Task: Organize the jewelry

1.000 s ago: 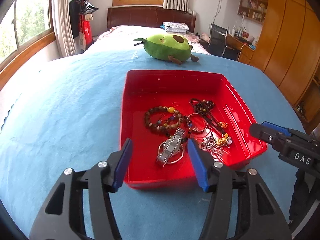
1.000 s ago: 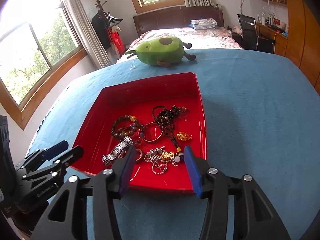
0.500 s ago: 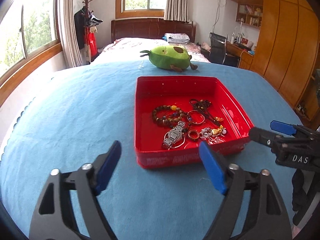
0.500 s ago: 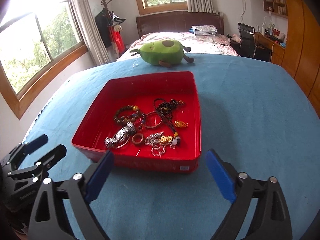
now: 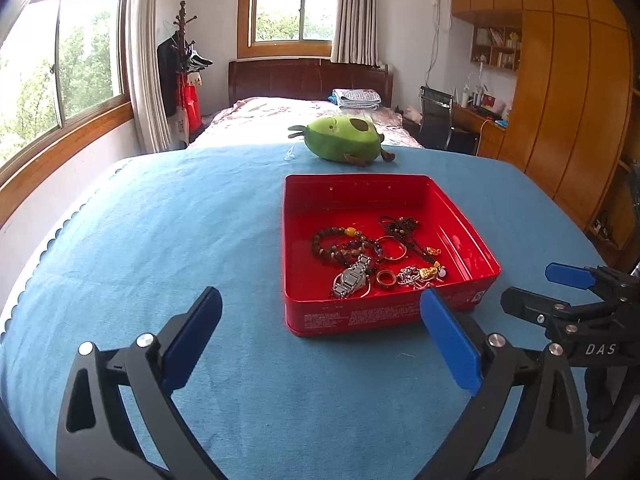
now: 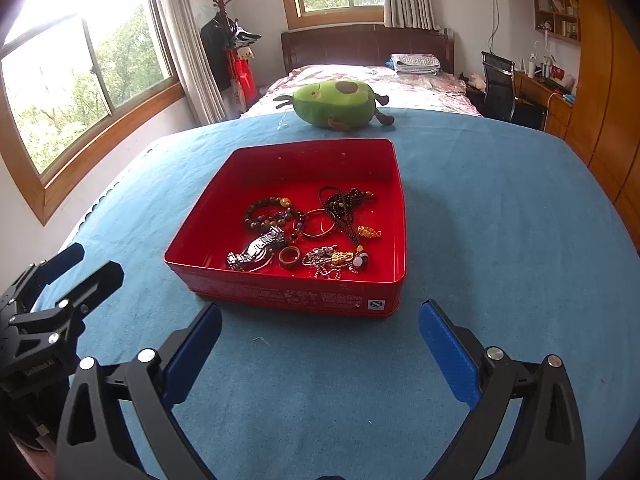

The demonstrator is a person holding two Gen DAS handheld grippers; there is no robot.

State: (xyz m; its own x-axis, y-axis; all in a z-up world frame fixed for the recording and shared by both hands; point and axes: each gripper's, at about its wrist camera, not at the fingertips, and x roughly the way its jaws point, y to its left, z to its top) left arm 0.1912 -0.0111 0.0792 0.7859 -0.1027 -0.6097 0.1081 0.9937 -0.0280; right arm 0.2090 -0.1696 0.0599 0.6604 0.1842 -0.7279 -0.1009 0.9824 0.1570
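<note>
A red tin tray stands on the blue tablecloth. In it lie a brown bead bracelet, a silver watch, a brown ring, a thin bangle, a dark bead necklace and a silver chain with gold charms. My left gripper is open and empty, in front of the tray's near left. My right gripper is open and empty, in front of the tray's near wall.
A green avocado plush lies beyond the tray at the table's far edge. A bed, a desk with a chair and wooden wardrobes stand behind. The right gripper shows at the right of the left wrist view.
Both grippers have pulled back and away from the tray and opened wider. The jewelry in the tray has not moved.
</note>
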